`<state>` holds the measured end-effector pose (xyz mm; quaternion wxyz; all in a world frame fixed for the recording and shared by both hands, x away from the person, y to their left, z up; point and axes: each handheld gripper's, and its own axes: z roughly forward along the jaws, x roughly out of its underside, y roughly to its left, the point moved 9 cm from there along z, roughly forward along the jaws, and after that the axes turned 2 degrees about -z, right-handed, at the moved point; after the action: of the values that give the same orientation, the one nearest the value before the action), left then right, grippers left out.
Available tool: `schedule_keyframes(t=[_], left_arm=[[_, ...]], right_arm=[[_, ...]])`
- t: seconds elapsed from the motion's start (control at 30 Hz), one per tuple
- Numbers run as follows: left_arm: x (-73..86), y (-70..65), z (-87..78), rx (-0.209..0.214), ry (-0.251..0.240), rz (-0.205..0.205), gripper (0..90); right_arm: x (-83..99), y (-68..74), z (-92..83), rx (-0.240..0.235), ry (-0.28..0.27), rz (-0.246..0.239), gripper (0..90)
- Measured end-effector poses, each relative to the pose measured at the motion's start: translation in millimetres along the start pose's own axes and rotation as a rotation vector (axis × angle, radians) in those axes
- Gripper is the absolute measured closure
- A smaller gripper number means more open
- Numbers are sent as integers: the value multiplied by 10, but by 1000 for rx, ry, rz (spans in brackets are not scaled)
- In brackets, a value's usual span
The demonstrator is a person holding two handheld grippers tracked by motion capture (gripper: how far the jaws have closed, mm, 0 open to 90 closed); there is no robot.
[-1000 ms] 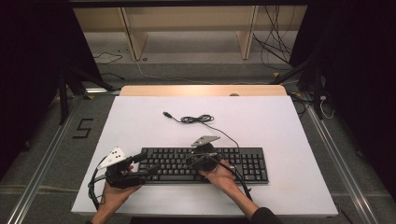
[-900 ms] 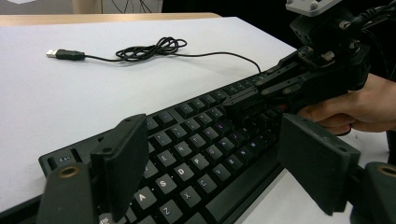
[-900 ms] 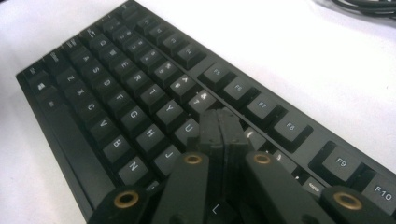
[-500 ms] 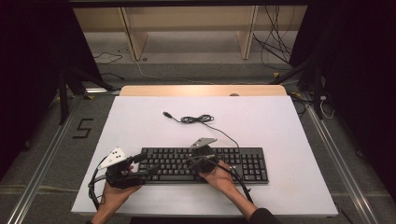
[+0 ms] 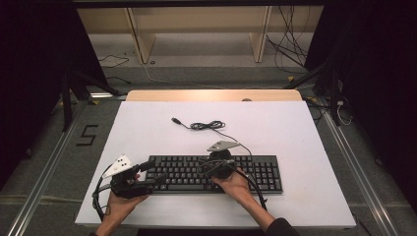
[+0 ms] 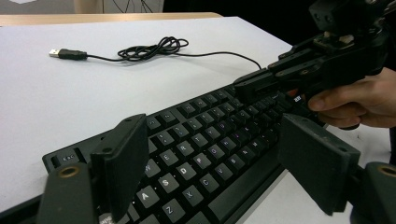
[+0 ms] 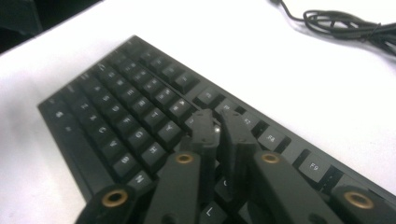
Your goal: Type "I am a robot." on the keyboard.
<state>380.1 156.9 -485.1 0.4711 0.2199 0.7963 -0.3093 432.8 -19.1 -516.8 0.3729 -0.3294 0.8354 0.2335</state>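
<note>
A black keyboard point(image 5: 255, 169) lies along the near side of the white table point(image 5: 275, 123). My left gripper point(image 5: 153, 173) hovers over its left end, open wide, with several keys point(image 6: 205, 144) below the gap between the jaws. My right gripper point(image 5: 205, 169) is held low over the middle keys and points left. In the right gripper view its jaws point(image 7: 217, 119) stand a narrow slit apart just above the keys point(image 7: 135, 107). They have just been opening, and I make out nothing gripped between them. From the left gripper view the right gripper point(image 6: 240, 86) reaches in over the keyboard's far rows.
The keyboard's cable point(image 5: 206, 126) lies in a loose coil behind it, its USB plug point(image 5: 174, 120) free on the table. A wooden strip point(image 5: 211, 95) runs along the table's far edge. Bare white surface lies left, right and behind the keyboard.
The right hand has shifted only slightly over the middle keys. The left hand and the keyboard have kept still.
</note>
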Motion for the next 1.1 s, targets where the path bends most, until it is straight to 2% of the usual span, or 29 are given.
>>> schedule_keyframes(t=[0.2,0.4,0.53,0.83,0.97,1.1], left_arm=[[1,3,-1,-2,1,-3,242],[2,17,-2,-8,3,-6,242],[6,39,-8,-18,10,-6,242],[29,164,-34,-70,32,-39,261],[61,220,-40,-90,57,-49,310],[117,274,-35,-109,99,-62,406]], right_arm=[[-17,42,-93,-29,-30,-7,611],[-40,50,-193,-30,-61,-8,459],[-47,54,-255,-29,-80,-11,408],[-61,68,-364,-39,-108,-2,346],[-50,85,-391,-44,-110,-4,318],[-42,112,-427,-52,-118,-13,298]])
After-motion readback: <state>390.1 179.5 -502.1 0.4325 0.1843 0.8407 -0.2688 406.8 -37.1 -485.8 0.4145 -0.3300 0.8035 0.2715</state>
